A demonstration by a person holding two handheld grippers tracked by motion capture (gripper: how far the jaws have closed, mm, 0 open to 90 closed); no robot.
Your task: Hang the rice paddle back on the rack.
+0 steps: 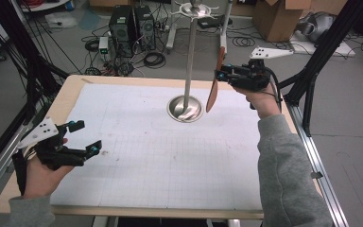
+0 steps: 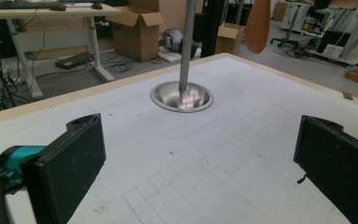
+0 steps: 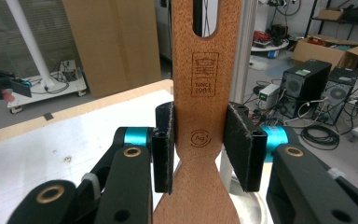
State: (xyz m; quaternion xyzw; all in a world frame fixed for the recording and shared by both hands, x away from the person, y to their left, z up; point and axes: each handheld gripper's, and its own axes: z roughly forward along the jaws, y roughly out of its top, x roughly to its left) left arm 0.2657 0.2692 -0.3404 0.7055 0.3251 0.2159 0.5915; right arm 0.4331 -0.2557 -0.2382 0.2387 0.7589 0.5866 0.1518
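Note:
My right gripper (image 1: 220, 74) is shut on the handle of a wooden spatula (image 1: 212, 90), which hangs blade down above the far right of the table. In the right gripper view both pads (image 3: 164, 145) press the sides of the spatula (image 3: 200, 93), just below its slotted end. A metal stand (image 1: 189, 56) with a round dish base (image 1: 185, 109) rises just left of the spatula, with a hook rack (image 1: 194, 9) at its top. My left gripper (image 1: 87, 137) is open with nothing in it, low over the table's left edge. From there the base (image 2: 182, 96) lies ahead, between its wide-apart fingers (image 2: 74, 158).
A white gridded mat (image 1: 160, 156) covers the wooden table (image 1: 71, 94). Black frame struts (image 1: 321, 52) stand at both sides. Computer towers (image 1: 132, 23), cables and cardboard boxes (image 1: 276, 19) are on the floor beyond the far edge.

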